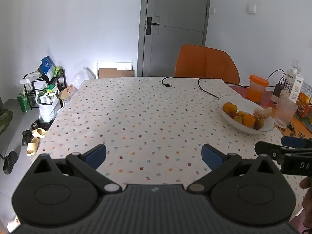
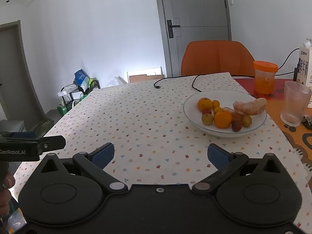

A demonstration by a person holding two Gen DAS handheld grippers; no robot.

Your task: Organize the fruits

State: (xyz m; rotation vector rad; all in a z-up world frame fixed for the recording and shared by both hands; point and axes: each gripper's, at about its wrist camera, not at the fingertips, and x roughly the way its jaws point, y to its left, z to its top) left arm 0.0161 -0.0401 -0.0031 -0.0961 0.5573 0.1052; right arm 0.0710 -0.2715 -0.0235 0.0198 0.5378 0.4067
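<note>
A white bowl [image 2: 195, 99] stands on the dotted tablecloth at the right, also in the left wrist view [image 1: 224, 99]. It holds several fruits: oranges [image 2: 222, 119], small reddish and green fruits [image 2: 207, 119], and a peeled citrus piece [image 2: 250, 106]. My left gripper [image 1: 154, 155] is open and empty above the near part of the table, left of the bowl. My right gripper [image 2: 160, 156] is open and empty, in front of the bowl and a little left of it. Each gripper shows at the edge of the other's view.
An orange chair [image 2: 216, 57] stands behind the table. An orange-lidded cup [image 2: 264, 78], a ribbed glass [image 2: 295, 106] and a milk carton [image 2: 305, 66] stand right of the bowl. A black cable [image 2: 175, 81] lies at the far edge. A shoe rack and bags [image 1: 44, 89] are on the floor left.
</note>
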